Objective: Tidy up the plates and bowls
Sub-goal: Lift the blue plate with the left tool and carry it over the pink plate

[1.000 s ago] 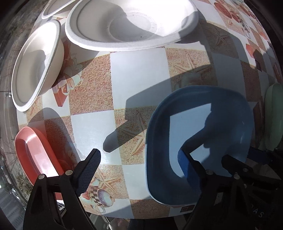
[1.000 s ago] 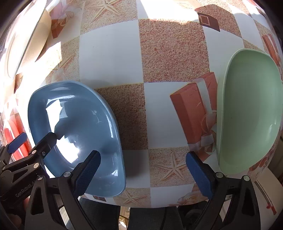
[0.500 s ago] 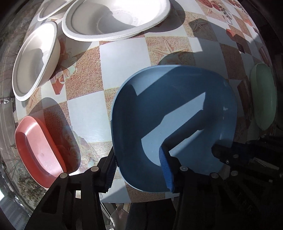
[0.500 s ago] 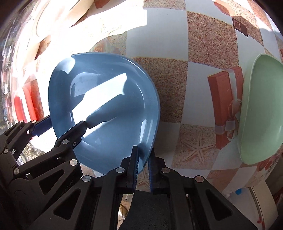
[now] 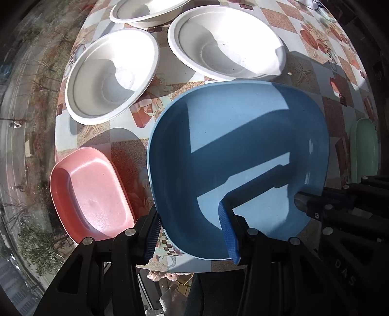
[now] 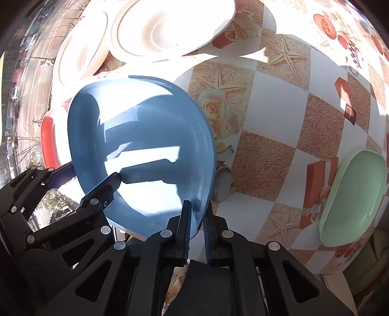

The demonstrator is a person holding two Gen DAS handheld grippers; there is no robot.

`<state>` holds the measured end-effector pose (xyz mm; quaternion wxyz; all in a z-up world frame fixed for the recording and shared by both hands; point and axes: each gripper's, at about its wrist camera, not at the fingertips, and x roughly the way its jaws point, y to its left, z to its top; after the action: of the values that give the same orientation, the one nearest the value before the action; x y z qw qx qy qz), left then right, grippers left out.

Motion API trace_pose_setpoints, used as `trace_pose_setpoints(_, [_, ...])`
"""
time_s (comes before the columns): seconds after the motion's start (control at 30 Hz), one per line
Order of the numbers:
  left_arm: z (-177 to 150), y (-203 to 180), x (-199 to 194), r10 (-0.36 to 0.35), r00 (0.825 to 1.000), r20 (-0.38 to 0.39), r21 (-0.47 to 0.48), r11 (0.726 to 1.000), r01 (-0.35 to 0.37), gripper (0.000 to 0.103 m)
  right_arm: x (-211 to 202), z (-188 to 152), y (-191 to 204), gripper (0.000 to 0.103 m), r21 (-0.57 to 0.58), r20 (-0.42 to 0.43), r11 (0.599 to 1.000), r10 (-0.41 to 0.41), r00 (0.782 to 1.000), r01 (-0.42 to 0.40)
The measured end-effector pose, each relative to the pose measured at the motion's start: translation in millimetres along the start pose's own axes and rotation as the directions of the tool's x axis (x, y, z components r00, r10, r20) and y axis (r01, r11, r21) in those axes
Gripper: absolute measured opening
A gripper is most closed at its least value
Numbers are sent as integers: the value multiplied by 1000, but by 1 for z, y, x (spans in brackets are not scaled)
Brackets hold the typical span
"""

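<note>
The blue plate (image 5: 238,155) is hanging above the patterned tabletop (image 6: 274,97), carried by both grippers at once. The left gripper (image 5: 192,231) is straddling the near rim, one finger outside and one finger (image 5: 227,228) inside the basin, its jaws partly closed on the rim. The right gripper (image 6: 196,228) is pinching the plate's edge, its jaws nearly together with only the thin wall between them.

The left wrist view is showing three white paper bowls (image 5: 109,75) (image 5: 226,41) (image 5: 145,11) beyond the plate and a pink plate (image 5: 90,194) just beside it on the left, close to the table edge. From the right wrist, the pink plate is showing only as a red sliver (image 6: 49,141) behind the blue one, and two white bowls are washing out in the sun. That view is giving the fuller look at the green plate (image 6: 352,194), sitting well apart to the right; the left wrist is catching only a thin strip of it (image 5: 364,150).

The right gripper's fingers are cutting off the plate's right corner in the left view. Hard shadows are crossing the basin, hiding its floor in places.

The plate is a rounded rectangle, open side up, and in the left view its long axis is running roughly side to side.
</note>
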<state>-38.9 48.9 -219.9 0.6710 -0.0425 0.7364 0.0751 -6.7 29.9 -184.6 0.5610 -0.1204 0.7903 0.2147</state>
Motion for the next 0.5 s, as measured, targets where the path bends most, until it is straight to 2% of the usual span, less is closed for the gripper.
trace_pose_setpoints(0.1, [-17,-12,-17,8,1000,8,-19,1000,-7,50,-20,-13,-1,12,-32,2,999,-8,1000,8])
trace_pose_setpoints(0.2, [-29,-7,-21,12,1000,12,-35,999,-11,50,-24,-18,10,12,-55,5,998,-15,1000,15])
trace_pose_setpoints(0.43, [-27,-1,-17,13,1000,18,-73,997,-11,50,-19,-21,24,12,-106,4,994,-31,1000,31])
trace_pose_setpoints(0.5, [-23,-7,-24,15,1000,20,-80,997,-14,50,-31,-8,27,12,-117,3,992,-37,999,38])
